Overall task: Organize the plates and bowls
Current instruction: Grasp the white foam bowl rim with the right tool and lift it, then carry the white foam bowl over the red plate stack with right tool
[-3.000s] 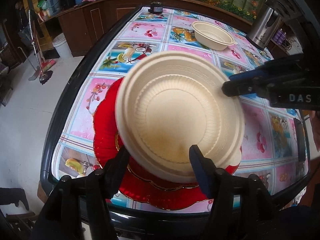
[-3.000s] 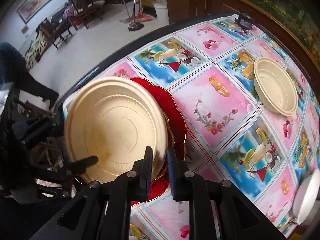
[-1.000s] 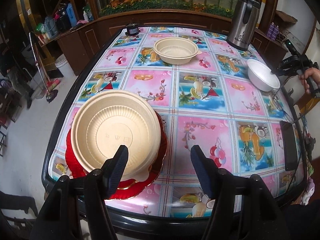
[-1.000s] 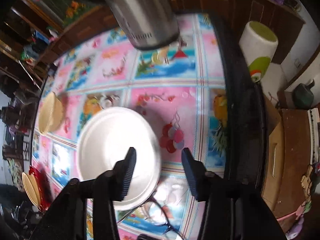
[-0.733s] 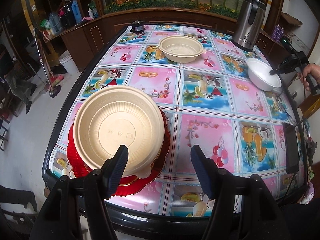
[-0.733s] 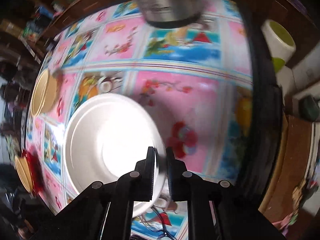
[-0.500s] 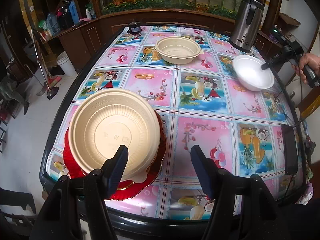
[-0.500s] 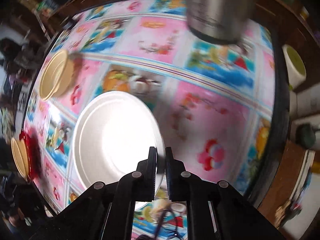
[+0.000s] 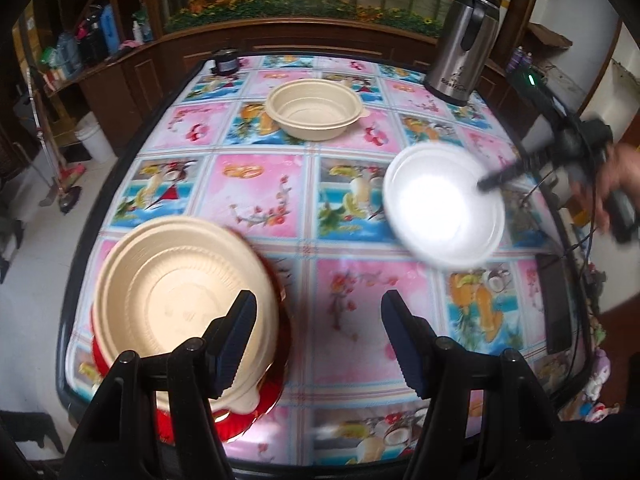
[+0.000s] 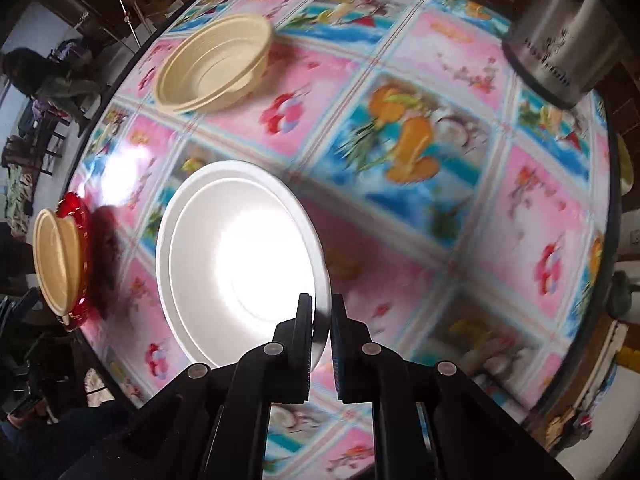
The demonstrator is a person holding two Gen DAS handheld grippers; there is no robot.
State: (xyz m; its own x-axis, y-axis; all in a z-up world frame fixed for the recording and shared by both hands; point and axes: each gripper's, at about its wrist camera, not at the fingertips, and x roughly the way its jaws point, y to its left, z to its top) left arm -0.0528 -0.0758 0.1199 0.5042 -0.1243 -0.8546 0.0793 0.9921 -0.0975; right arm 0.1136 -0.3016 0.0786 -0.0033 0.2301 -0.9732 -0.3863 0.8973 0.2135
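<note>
A white bowl (image 10: 240, 256) hangs tilted above the table, my right gripper (image 10: 321, 312) shut on its rim. In the left wrist view the same white bowl (image 9: 440, 212) is in the air at the right, with my right gripper (image 9: 486, 184) at its rim and a hand (image 9: 618, 168) behind it. A beige bowl (image 9: 176, 280) sits on a red plate (image 9: 256, 408) at the near left corner. My left gripper (image 9: 316, 340) stands open just right of that stack, nothing between its fingers. A second beige bowl (image 9: 314, 114) rests at the far middle.
A steel kettle (image 9: 464, 44) stands at the far right corner of the table (image 9: 352, 300), covered with a fruit-print cloth. A black flat device (image 9: 558, 308) and cables lie along the right edge. A small dark object (image 9: 226, 62) sits at the far left corner. A wooden cabinet runs behind.
My right gripper closed on the white bowl's rim, lifted it off the table and carried it leftward toward the middle. My left gripper shifted slightly beside the beige bowl and stayed open.
</note>
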